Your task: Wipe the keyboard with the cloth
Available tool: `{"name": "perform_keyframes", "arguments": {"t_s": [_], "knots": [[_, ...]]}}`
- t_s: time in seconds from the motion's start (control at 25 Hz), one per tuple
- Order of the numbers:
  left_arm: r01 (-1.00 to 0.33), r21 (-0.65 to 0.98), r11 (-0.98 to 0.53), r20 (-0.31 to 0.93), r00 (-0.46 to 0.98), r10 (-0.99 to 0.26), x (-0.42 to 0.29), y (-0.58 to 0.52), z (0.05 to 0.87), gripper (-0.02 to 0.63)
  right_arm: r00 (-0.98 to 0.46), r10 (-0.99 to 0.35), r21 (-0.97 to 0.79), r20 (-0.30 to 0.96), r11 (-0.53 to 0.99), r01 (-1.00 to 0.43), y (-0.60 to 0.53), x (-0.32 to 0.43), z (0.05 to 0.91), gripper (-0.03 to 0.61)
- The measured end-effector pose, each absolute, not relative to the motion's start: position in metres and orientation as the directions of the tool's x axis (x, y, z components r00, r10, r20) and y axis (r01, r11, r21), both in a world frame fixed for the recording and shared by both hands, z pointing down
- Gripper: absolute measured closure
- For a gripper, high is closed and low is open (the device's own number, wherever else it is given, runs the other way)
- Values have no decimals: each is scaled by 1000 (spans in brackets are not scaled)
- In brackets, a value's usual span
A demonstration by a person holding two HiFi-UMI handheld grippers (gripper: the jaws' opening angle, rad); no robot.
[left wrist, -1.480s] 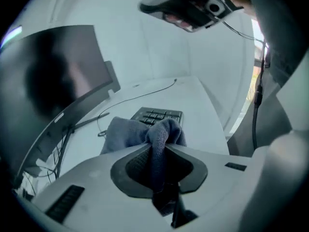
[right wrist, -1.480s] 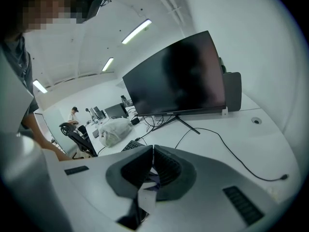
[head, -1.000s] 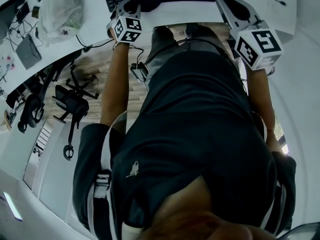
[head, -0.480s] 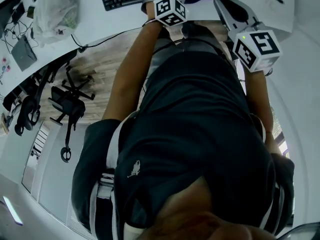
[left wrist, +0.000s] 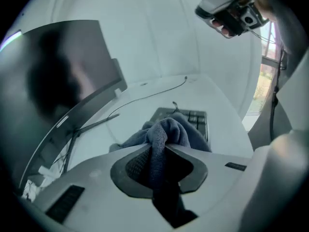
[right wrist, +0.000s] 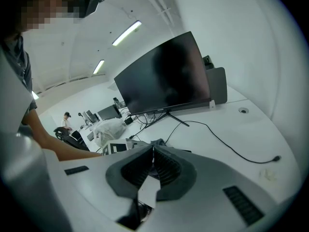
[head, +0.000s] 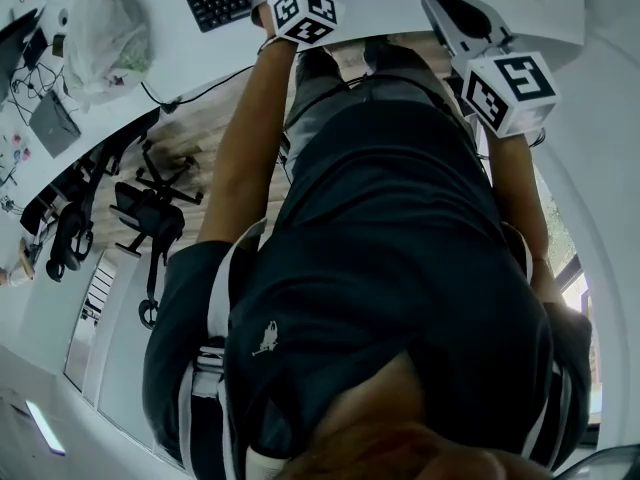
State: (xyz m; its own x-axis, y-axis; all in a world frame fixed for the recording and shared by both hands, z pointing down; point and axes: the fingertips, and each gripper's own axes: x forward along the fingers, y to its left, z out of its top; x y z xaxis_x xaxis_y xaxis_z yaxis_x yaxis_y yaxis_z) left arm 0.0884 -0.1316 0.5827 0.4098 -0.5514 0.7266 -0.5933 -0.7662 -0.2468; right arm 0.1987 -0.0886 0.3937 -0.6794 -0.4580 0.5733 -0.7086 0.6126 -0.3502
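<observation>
Cloth (left wrist: 166, 129) clamped in left gripper (left wrist: 159, 151), keyboard (left wrist: 197, 119) just beyond at twelve o'clock, right gripper (right wrist: 153, 150) jaws together, empty.

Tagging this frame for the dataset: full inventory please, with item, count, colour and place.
keyboard: 1, black, on the desk ahead of the left gripper
cloth: 1, blue-grey, pinched in the left gripper, by the keyboard
monitor: 1, black, at the desk's back
cable: 1, dark, across the desk right of the monitor stand
plastic bag: 1, white, on the desk's left part
office chair: 1, black, on the floor at left
desk: 1, white
left gripper: 1, white, shut on the cloth
right gripper: 1, white, jaws together, empty
</observation>
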Motion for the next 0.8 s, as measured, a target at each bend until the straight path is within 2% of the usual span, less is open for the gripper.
{"name": "perform_keyframes", "arguments": {"t_s": [0.12,0.24,0.32,0.48,0.56,0.64,0.8], "knots": [[-548,-200,-812,683,516,-517,165,-136,579,561,-672,-462,-345,579,609,-715,-89,200,395,568],[-499,-186,-846,668,568,-482,198,-133,577,561,-661,-470,-339,585,599,-726,-89,204,398,568],[-490,-205,-847,679,552,-483,185,-131,580,561,-657,-476,-339,584,593,-731,-88,208,398,568],[-585,-227,-779,704,454,-546,105,-137,585,561,-657,-485,-346,577,584,-734,-93,214,399,568],[-592,-222,-775,707,449,-546,96,-138,584,561,-653,-489,-348,578,576,-739,-94,219,399,568],[-553,-225,-803,707,475,-525,120,-140,583,561,-649,-490,-350,582,570,-744,-93,223,399,568],[-397,-203,-895,686,594,-419,220,-136,586,561,-634,-499,-342,591,558,-756,-96,230,402,568]]}}
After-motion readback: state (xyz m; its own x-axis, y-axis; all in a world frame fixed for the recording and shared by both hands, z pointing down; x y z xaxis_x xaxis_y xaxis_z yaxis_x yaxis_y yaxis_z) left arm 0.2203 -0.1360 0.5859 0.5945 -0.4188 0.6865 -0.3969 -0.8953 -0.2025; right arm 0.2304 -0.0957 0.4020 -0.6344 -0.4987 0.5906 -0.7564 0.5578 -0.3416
